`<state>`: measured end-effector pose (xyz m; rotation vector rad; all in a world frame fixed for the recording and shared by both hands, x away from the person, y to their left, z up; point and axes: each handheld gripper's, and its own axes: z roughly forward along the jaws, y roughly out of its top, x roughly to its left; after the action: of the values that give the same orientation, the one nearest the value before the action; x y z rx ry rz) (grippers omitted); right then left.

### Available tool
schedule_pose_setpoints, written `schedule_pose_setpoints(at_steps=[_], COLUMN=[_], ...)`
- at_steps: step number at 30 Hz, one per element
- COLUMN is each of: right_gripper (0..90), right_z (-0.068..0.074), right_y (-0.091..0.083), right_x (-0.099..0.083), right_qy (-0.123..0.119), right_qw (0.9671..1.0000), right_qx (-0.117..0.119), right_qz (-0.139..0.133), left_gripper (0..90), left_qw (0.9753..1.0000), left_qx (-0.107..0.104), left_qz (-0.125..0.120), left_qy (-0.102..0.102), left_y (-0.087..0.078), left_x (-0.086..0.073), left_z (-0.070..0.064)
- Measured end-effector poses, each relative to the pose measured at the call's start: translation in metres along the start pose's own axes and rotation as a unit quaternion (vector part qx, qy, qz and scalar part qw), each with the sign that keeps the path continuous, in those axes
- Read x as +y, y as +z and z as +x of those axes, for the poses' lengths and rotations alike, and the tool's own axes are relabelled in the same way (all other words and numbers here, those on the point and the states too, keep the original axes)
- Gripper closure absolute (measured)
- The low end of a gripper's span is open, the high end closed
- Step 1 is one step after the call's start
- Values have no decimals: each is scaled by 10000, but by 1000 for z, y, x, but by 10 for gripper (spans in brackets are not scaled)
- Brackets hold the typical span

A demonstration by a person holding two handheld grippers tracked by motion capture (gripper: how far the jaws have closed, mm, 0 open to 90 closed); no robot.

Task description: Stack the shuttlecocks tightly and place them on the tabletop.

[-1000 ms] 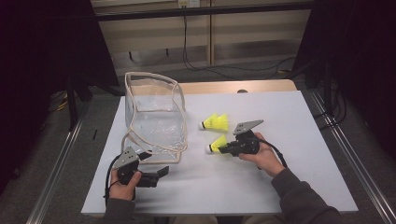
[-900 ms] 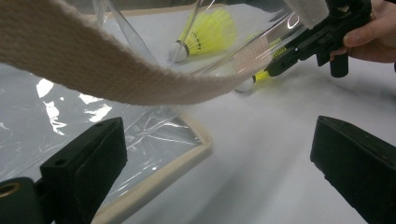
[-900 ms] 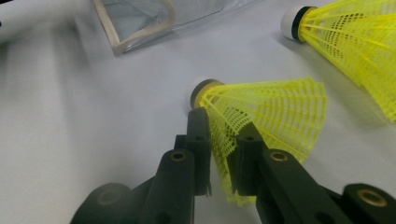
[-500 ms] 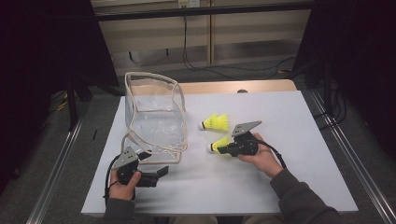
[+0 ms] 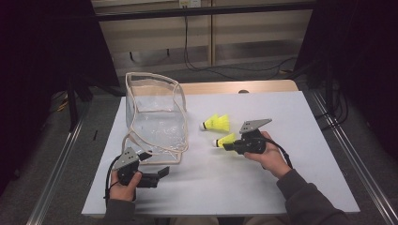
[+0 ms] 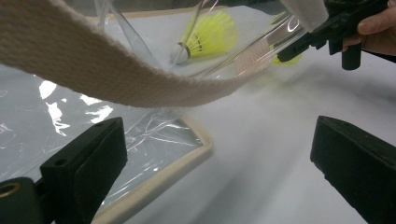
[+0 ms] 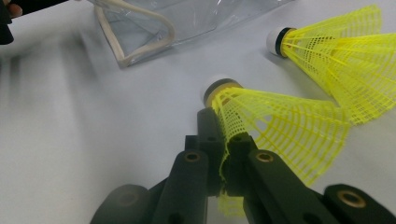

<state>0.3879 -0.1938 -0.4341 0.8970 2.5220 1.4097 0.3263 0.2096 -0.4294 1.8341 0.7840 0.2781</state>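
Right claw [image 7: 219, 154] clamped on skirt of near shuttlecock [image 7: 280, 121], lying on counter [image 5: 291, 187] beside second shuttlecock [image 5: 217, 123]. Left claw [image 6: 219, 163] apart, near clear bag [image 5: 155, 117] rim. Lift gently, avoid crushing mesh; hold bag mouth wide before dropping in.

The farther shuttlecock [image 7: 336, 60] is cut by the right gripper view's edge.
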Motion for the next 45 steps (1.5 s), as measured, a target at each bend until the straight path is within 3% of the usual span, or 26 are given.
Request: schedule_pose_setpoints(at_steps=[45], right_gripper=[890], right_z=[-19], right_y=[-36], right_x=[-2], right_qy=[242], right_qw=[9989], right_qx=[-344], right_qz=[-212], left_gripper=[38], left_qw=[10000], left_qx=[0], left_qz=[-54], left_qy=[-22], left_y=[0], left_x=[0], left_z=[-1])
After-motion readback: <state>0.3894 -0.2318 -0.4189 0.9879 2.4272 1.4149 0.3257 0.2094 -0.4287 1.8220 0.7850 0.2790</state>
